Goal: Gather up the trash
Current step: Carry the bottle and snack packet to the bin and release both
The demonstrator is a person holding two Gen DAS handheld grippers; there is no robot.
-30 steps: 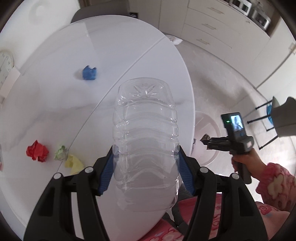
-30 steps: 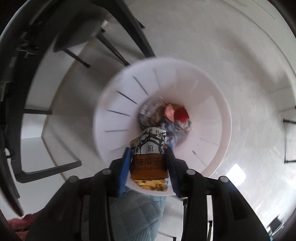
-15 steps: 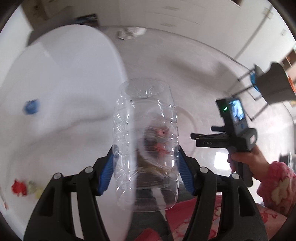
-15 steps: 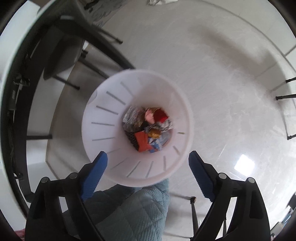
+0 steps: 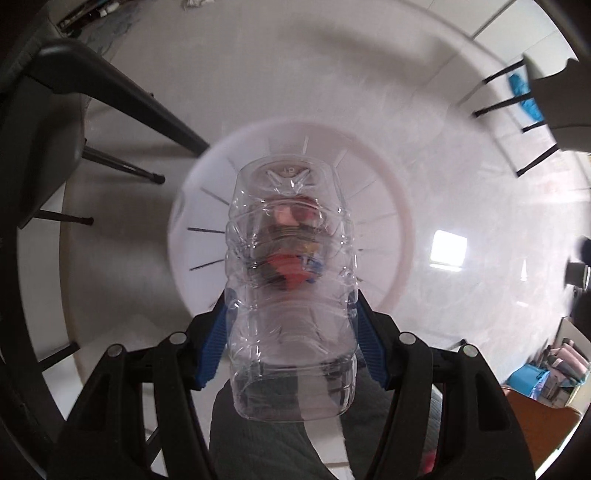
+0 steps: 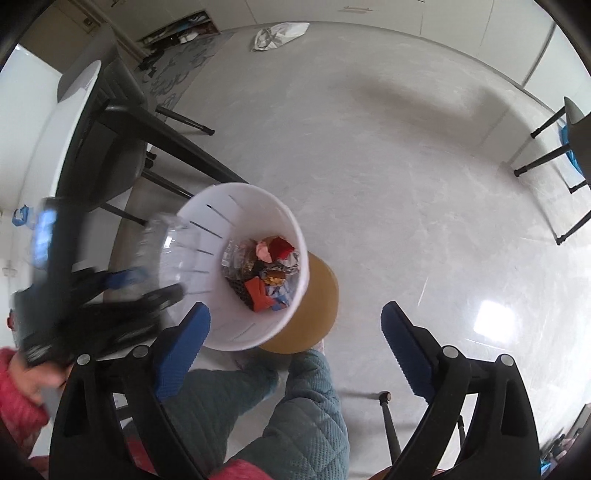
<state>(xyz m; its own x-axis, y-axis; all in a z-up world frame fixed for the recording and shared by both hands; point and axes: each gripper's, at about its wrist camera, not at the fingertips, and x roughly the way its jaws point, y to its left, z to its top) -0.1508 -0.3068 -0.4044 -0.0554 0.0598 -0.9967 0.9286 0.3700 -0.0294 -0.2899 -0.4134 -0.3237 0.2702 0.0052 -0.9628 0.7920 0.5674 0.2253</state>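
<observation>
My left gripper (image 5: 290,310) is shut on a clear, empty plastic bottle (image 5: 291,295) and points straight down over a white slotted bin (image 5: 399,236). Coloured wrappers (image 5: 288,266) at the bin's bottom show through the bottle. In the right wrist view, the same bin (image 6: 236,325) holds crumpled wrappers (image 6: 266,269). The blurred bottle (image 6: 162,240) and left gripper (image 6: 110,291) hover at the bin's left rim. My right gripper (image 6: 295,314) is above the bin and nearer to me. Its jaws are opening wide with nothing between them.
The bin stands on a round wooden stool (image 6: 317,295) on the pale floor. Black chair and table legs (image 6: 177,144) stand left of it, under a white table (image 6: 37,147). A person's legs in teal quilted trousers (image 6: 306,424) are below. A white bag (image 6: 277,33) lies far off.
My left gripper carried the bottle off the table and down over the bin. My right gripper let a snack packet fall into the bin, opened wide and lifted away.
</observation>
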